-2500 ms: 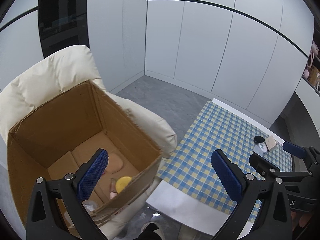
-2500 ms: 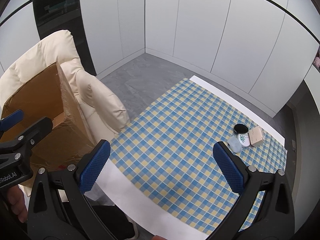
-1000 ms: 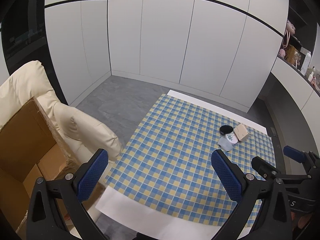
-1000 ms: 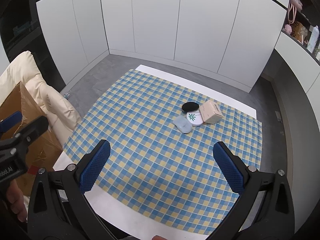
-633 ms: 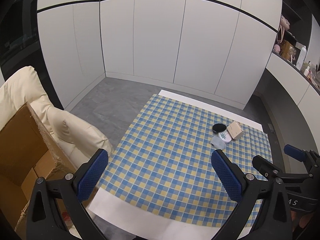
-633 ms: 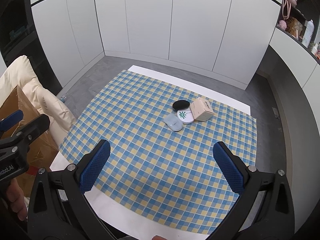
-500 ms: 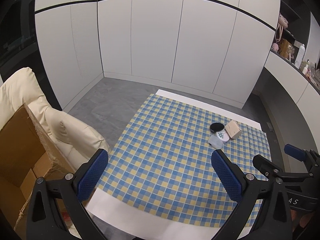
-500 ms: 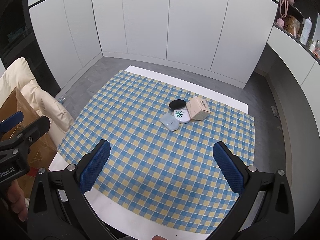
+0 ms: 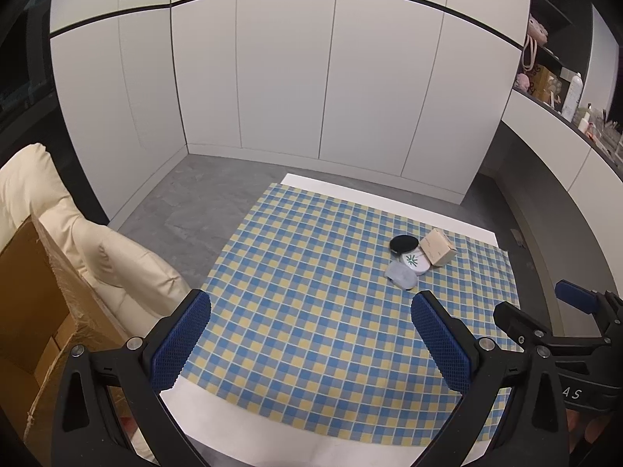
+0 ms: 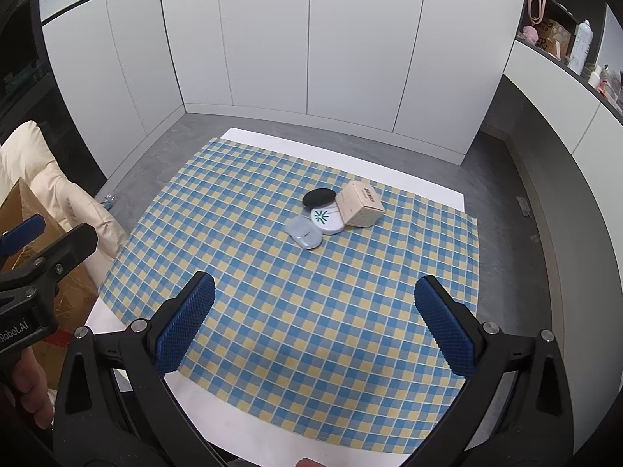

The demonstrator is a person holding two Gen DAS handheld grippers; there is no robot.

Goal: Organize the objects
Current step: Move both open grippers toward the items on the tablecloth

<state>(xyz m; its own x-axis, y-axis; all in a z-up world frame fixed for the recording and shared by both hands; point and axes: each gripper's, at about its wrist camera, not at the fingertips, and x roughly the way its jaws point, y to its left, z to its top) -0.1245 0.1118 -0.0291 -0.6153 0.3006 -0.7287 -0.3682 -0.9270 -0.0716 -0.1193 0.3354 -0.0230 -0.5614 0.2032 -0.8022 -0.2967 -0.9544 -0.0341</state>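
**Four small items clustered on the checked desk; both grippers empty**

Far left: cardboard box (image 9: 27, 303), open-topped, brown, resting against a cream padded armchair (image 9: 117, 260) just beside the desk's left edge.

Left gripper (image 9: 311, 340): blue ribbed pads spread wide apart, nothing between them, held above the near part of the desk.

Desk (image 10: 249, 144): white top, mostly covered by a blue-and-yellow checked cloth (image 10: 311, 311).

Cluster, towards the far right part of the cloth, all four pieces touching or overlapping:
- pale blue-grey flat case (image 10: 303, 231), nearest and leftmost;
- white round compact (image 10: 326, 218) with a green leaf mark, in the middle;
- black round disc (image 10: 319, 197), behind the compact;
- beige small box (image 10: 360, 204), rightmost, tilted, leaning on the compact.

Right gripper (image 10: 313, 327): blue pads likewise far apart and empty, above the near cloth, well short of the cluster.

Far right: dark shelves (image 10: 560, 27) with bottles and pink items, too small to identify.
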